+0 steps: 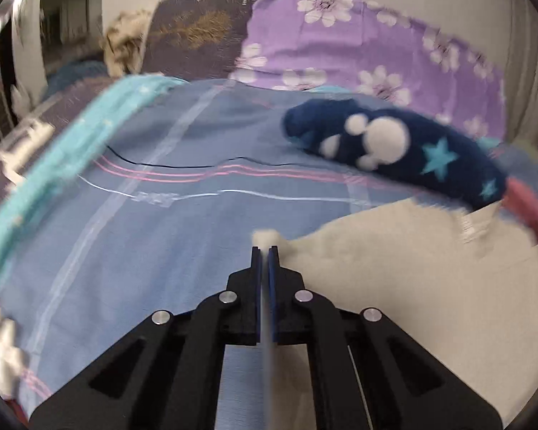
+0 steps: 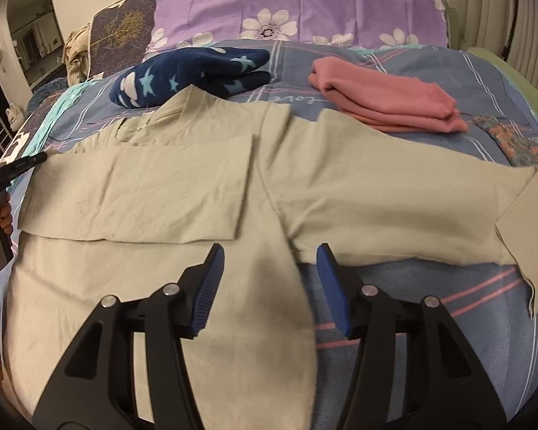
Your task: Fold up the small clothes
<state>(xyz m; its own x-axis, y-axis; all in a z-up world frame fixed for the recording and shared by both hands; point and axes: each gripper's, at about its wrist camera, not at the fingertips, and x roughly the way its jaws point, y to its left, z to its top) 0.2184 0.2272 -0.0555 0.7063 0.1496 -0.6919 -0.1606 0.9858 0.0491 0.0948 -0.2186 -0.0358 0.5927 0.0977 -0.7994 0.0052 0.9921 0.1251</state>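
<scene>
1. Right gripper (image 2: 269, 254) hangs spread above the beige shirt's (image 2: 183, 286) lower body, pinching nothing.
2. Left gripper (image 1: 264, 249) is pressed together at that shirt's left edge.
3. Beyond the shirt lie a navy star garment (image 2: 183, 75) and folded pink garment (image 2: 387, 100).

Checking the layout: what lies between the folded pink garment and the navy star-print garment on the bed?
Only bare striped blue bedsheet separates the folded pink garment from the navy star-print garment, as the right wrist view shows.
</scene>
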